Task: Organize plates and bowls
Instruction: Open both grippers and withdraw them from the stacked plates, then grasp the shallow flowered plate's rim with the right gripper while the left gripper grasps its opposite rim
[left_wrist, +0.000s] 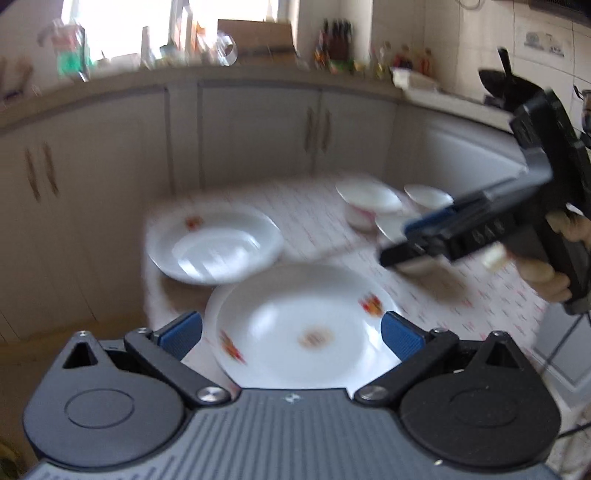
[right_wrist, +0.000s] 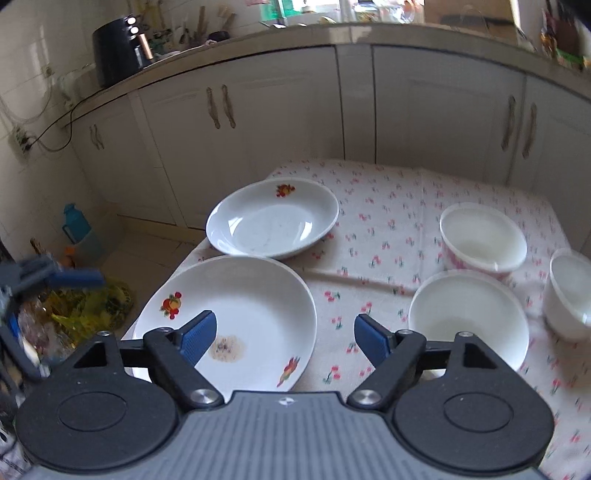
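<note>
Plates (right_wrist: 229, 317) near the table's (right_wrist: 388, 229) left edge are glazed, slippery, breakable (grip the rim); both grippers (right_wrist: 284, 338) (left_wrist: 291, 334) gape empty.

Blurred view. Left gripper (left_wrist: 291, 334) over the near plate (left_wrist: 303, 325), blue pads (left_wrist: 183, 332) spread wide, nothing between them. Far plate (left_wrist: 214, 245) overlaps the near plate's rim. Three bowls (left_wrist: 369, 203) clustered toward the far right of the patterned tablecloth (left_wrist: 317, 225). Right gripper (left_wrist: 406, 243) enters from the right, a hand (left_wrist: 554, 258) on its handle.
</note>
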